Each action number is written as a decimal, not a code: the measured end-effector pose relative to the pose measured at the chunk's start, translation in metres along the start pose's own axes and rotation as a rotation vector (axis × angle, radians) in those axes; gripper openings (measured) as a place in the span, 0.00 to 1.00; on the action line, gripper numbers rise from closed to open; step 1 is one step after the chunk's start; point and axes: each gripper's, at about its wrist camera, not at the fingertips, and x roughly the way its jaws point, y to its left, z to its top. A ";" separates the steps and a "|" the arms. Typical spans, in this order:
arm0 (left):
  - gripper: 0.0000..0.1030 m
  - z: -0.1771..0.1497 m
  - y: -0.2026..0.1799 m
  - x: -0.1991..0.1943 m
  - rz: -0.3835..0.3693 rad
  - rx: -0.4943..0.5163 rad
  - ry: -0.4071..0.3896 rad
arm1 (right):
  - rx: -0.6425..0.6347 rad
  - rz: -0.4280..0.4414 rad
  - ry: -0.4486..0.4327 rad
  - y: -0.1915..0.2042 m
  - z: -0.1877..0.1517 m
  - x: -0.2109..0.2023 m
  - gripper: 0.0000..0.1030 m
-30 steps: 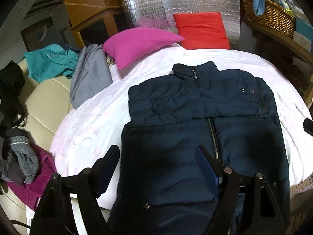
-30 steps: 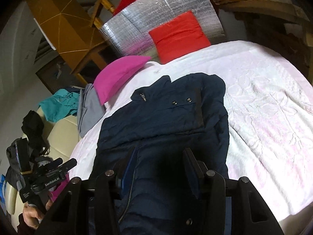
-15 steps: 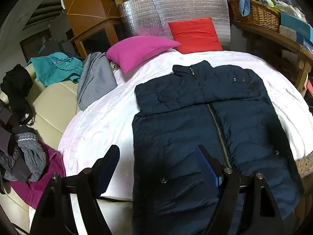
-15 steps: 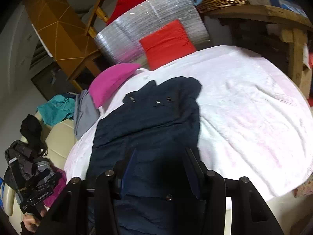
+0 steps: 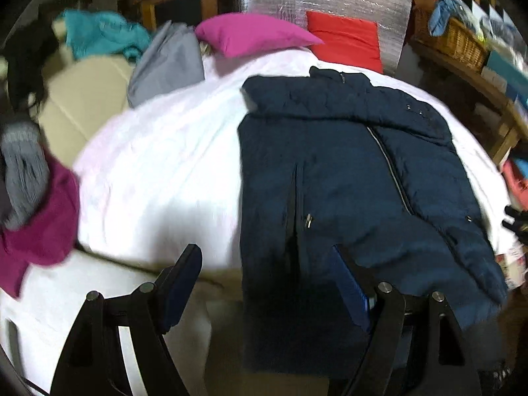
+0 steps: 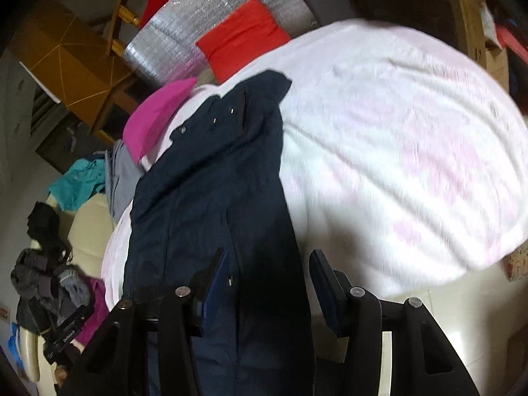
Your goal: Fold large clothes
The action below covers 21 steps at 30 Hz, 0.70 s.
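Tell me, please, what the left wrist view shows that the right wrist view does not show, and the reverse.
Only the left wrist view shows the wicker basket on the wooden shelf at the far right, and the jacket's front zipper. Only the right wrist view shows the wooden chair behind the silver sheet, and the wide bare right part of the white blanket. Both show the navy jacket lying on the blanket, its hem over the near edge, the pink pillow, the red pillow and the teal garment.

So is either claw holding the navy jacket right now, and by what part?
Neither. The left claw and right claw stand open above the navy jacket's hem, the right one opening.
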 end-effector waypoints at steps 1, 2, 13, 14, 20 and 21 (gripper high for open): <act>0.77 -0.004 0.006 0.000 -0.023 -0.017 0.009 | 0.010 0.010 0.007 -0.005 -0.005 0.000 0.63; 0.78 -0.009 0.012 0.002 -0.050 -0.036 0.019 | 0.028 0.029 0.014 -0.012 -0.012 -0.001 0.68; 0.80 -0.032 0.073 0.047 -0.413 -0.381 0.172 | 0.329 0.205 0.122 -0.077 -0.051 0.020 0.72; 0.80 -0.033 0.073 0.053 -0.443 -0.397 0.203 | 0.342 0.221 0.125 -0.078 -0.052 0.023 0.73; 0.81 -0.047 0.068 0.081 -0.626 -0.524 0.296 | 0.406 0.293 0.169 -0.084 -0.066 0.036 0.76; 0.81 -0.047 0.068 0.083 -0.644 -0.541 0.295 | 0.422 0.303 0.178 -0.085 -0.067 0.040 0.76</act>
